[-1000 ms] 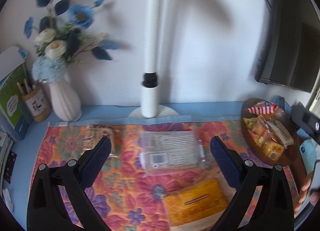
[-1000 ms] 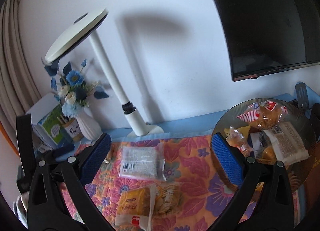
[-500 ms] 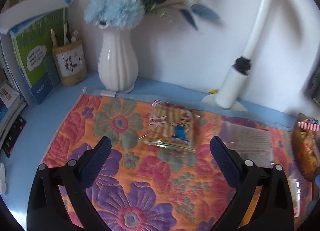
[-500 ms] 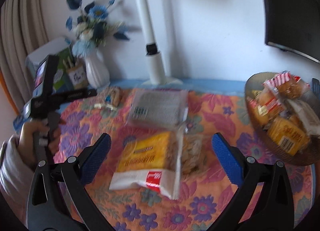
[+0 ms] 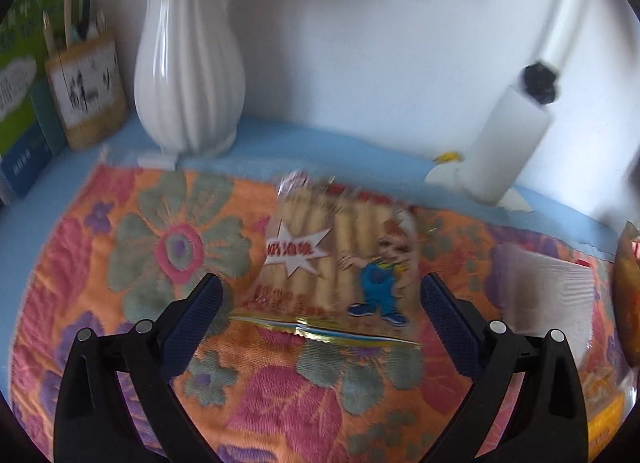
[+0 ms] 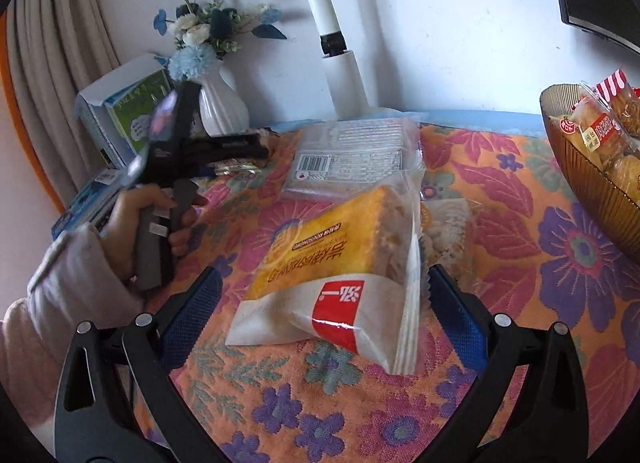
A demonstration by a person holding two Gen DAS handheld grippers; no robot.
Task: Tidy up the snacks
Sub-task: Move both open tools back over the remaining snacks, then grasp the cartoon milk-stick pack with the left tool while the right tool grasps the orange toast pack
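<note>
The left gripper (image 5: 320, 303) has its jaws wide apart with nothing between the pads, and directly ahead of it, framed by the two fingers, lies a biscuit-stick packet (image 5: 340, 259) flat on the floral cloth (image 5: 120, 263). Beyond the packet stand a white vase (image 5: 188, 75) and, off to the right, the lamp base (image 5: 500, 151). The whole view is smeared, so the print on the packet is hard to read.

The right gripper (image 6: 320, 303) is likewise spread open and empty. A yellow cake packet (image 6: 332, 267) sits between its fingers, its near end just in front of the pads, though whether a pad touches the wrapper cannot be told. Behind it lies a clear packet (image 6: 352, 159) label-side up, and to its right a small pale snack (image 6: 444, 231) half tucked under the cake wrapper. Further right, cut by the frame edge, is the amber bowl (image 6: 576, 155), already holding several wrapped snacks (image 6: 600, 123).

Judging by that, the sorting is partly done — some snacks are in the bowl, at least four are loose on the cloth. Each gripper seems lined up on one of them, neither yet closed.

The left gripper (image 6: 224, 147) as seen from the right wrist hides most of the biscuit packet, and how full the bowl is cannot be seen.
</note>
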